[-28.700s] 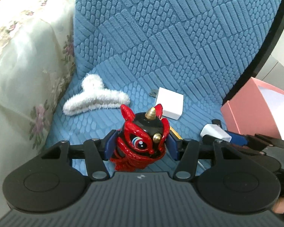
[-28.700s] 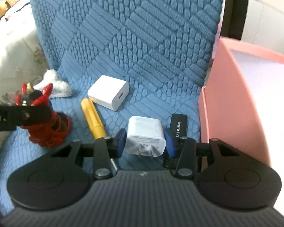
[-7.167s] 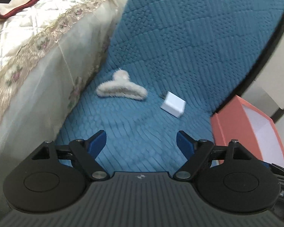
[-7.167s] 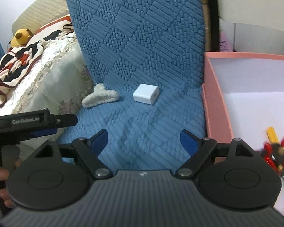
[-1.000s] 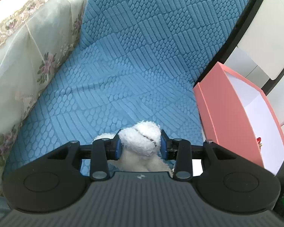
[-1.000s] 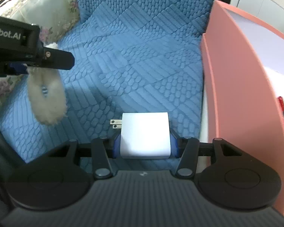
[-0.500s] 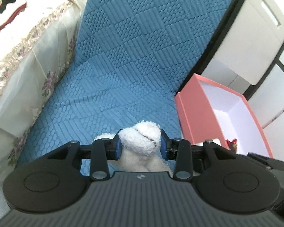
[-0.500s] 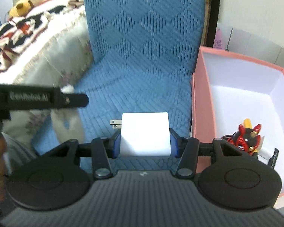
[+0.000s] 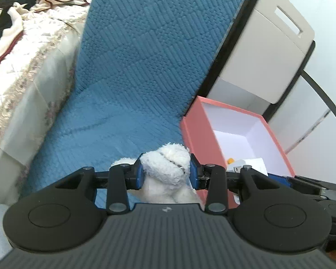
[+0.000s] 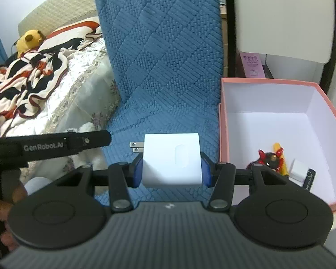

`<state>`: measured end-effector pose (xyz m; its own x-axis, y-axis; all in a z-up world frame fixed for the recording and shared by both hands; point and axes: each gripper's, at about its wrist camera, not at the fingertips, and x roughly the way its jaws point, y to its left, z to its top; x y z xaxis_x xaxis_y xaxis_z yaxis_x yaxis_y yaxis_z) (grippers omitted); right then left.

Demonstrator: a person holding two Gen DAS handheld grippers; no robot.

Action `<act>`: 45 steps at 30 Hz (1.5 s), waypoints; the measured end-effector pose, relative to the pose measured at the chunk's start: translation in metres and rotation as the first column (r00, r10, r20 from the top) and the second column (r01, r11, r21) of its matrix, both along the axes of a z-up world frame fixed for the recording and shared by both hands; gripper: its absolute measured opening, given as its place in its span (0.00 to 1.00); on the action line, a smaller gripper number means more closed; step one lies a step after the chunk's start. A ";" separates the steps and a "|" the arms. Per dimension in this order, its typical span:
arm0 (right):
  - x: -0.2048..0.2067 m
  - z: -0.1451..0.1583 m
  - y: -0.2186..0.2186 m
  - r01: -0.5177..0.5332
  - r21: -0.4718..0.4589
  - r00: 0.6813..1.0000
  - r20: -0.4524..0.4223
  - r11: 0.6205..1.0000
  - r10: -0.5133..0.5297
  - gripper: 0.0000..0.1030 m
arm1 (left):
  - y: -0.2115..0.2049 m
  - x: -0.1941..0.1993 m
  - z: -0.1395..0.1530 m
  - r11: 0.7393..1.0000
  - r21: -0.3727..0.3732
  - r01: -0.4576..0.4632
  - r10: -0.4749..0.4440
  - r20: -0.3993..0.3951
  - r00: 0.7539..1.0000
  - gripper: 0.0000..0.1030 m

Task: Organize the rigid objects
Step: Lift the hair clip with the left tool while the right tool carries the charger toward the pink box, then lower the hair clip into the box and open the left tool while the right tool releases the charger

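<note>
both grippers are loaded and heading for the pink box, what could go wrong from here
1. The right gripper holds the white charger only by its smooth sides, prongs out left; it may slip or twist before reaching the pink box.
2. The figurine, yellow tool and small white plug crowd the box's near corner; a drop there could knock them.
3. The left gripper squeezes the fluffy hair clip; its fuzz might snag on release.

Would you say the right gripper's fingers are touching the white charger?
Touching: the right wrist view shows both blue pads pressed flush against the white charger, no gap on either side.
</note>
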<state>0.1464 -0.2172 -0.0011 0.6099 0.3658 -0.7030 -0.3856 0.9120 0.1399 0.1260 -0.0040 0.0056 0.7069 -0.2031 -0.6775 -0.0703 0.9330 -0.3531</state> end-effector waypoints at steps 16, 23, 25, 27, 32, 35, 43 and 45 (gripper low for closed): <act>0.000 0.034 -0.088 0.139 -0.033 0.989 0.046 0.990 -0.137 0.51 | -0.105 0.021 0.029 0.990 -0.019 0.143 -0.141 0.073 0.987 0.42; -0.002 0.043 -0.123 0.197 -0.067 0.976 0.104 0.978 -0.189 0.51 | -0.152 0.036 0.026 0.978 -0.022 0.208 -0.206 0.066 0.976 0.42; 0.001 0.040 -0.133 0.207 -0.053 0.974 0.100 0.977 -0.201 0.51 | -0.163 0.040 0.024 0.975 -0.011 0.222 -0.221 0.065 0.973 0.42; 0.007 0.033 -0.142 0.220 -0.041 0.973 0.080 0.975 -0.216 0.51 | -0.171 0.045 0.020 0.975 -0.007 0.220 -0.220 0.052 0.974 0.42; 0.019 0.010 -0.163 0.250 -0.037 0.968 0.032 0.968 -0.249 0.51 | -0.187 0.063 -0.006 0.977 -0.014 0.213 -0.213 0.000 0.977 0.42; 0.029 -0.005 -0.175 0.259 -0.038 0.966 0.002 0.965 -0.259 0.51 | -0.196 0.074 -0.022 0.977 -0.018 0.214 -0.215 -0.039 0.976 0.43; 0.060 -0.054 -0.195 0.289 -0.045 0.950 -0.105 0.956 -0.293 0.51 | -0.215 0.098 -0.061 0.973 0.011 0.230 -0.227 -0.129 0.965 0.43; 0.065 -0.067 -0.197 0.289 -0.051 0.947 -0.129 0.956 -0.293 0.51 | -0.220 0.102 -0.070 0.971 0.022 0.236 -0.230 -0.152 0.961 0.43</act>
